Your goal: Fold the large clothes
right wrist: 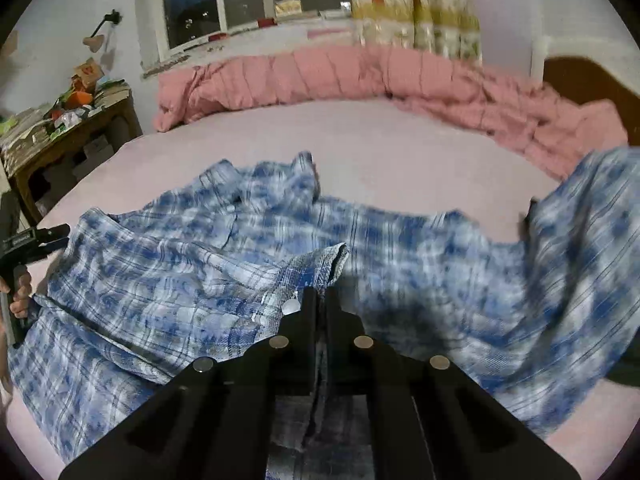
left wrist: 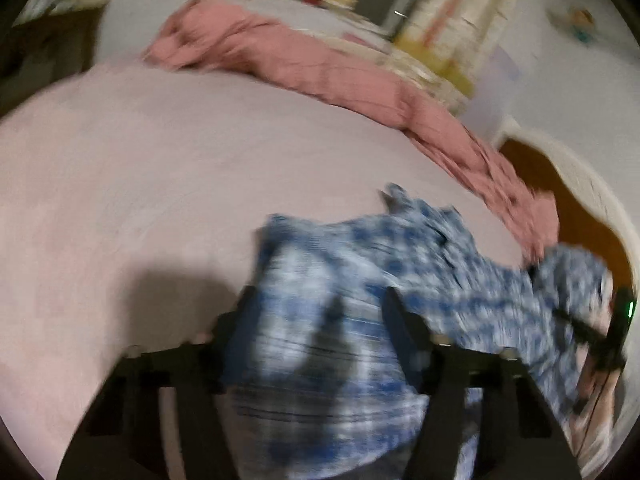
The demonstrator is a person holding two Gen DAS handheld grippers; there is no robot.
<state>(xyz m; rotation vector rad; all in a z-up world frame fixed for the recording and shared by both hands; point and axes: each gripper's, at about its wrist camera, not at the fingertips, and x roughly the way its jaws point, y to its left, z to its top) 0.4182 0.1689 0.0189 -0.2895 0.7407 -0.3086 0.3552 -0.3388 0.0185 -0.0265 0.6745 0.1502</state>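
The blue-and-white plaid shirt (right wrist: 248,256) lay crumpled across the pink bed sheet (right wrist: 400,152), low in the frame. The right gripper (right wrist: 320,300) was clamped on a cuffed edge. The left gripper (left wrist: 320,308) stood apart over blurred cloth, not pinching. Risk: a one-sided pull would likely bunch the fabric and skew the fold.

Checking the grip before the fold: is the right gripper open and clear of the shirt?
No, the right gripper is shut on a cuff edge of the plaid shirt.
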